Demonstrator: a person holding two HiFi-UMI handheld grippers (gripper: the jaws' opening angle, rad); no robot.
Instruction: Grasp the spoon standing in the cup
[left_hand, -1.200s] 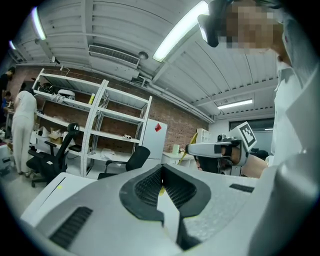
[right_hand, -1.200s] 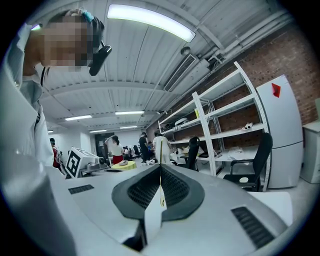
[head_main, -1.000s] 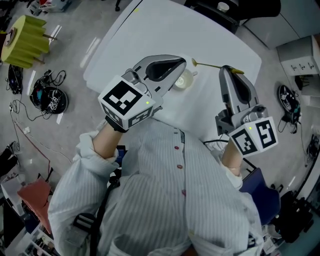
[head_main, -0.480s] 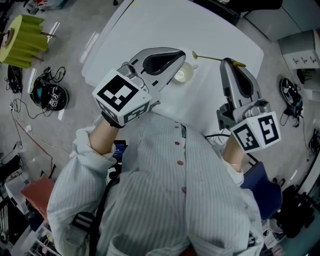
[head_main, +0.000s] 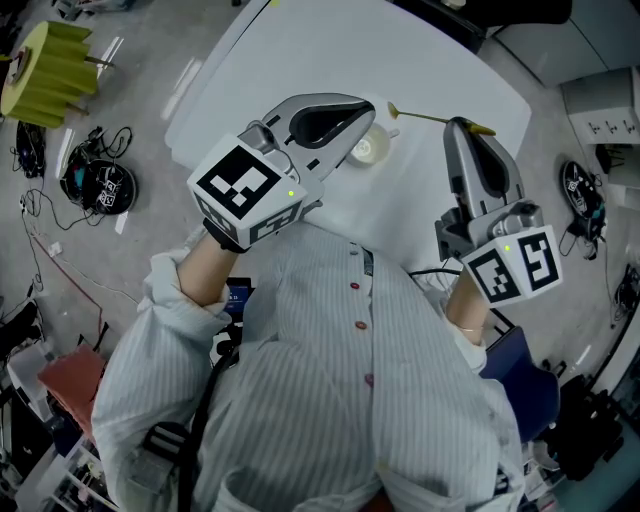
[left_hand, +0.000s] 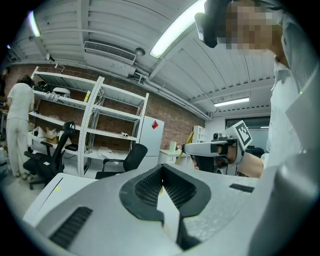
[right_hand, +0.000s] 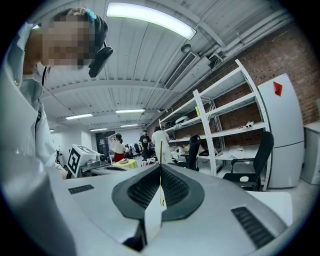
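At the bottom of the head view a person's striped shirt (head_main: 350, 400) fills the frame, with a bare forearm reaching up on each side. The left gripper (head_main: 366, 110) lies above the frame's middle, its marker cube nearest the body. In the left gripper view its jaws meet at the tips, with nothing gripped between them. The cup (head_main: 367, 152) stands on the white table (head_main: 330, 50), partly covered by that gripper's tip.

The right gripper (head_main: 463, 124) is at right of centre and points toward the top of the frame. Its jaws are pressed together on the spoon (head_main: 430, 116), which shows in the right gripper view as a thin yellow strip pinched between the pads. In the head view the spoon is out of the cup. It runs nearly level from the right gripper's tip leftward, and its small oval end hangs just beside the cup's upper right rim.

Beyond the table, at the upper left, a yellow ribbed object (head_main: 50, 70) and a tangle of black cables (head_main: 95, 190) lie on the grey floor.
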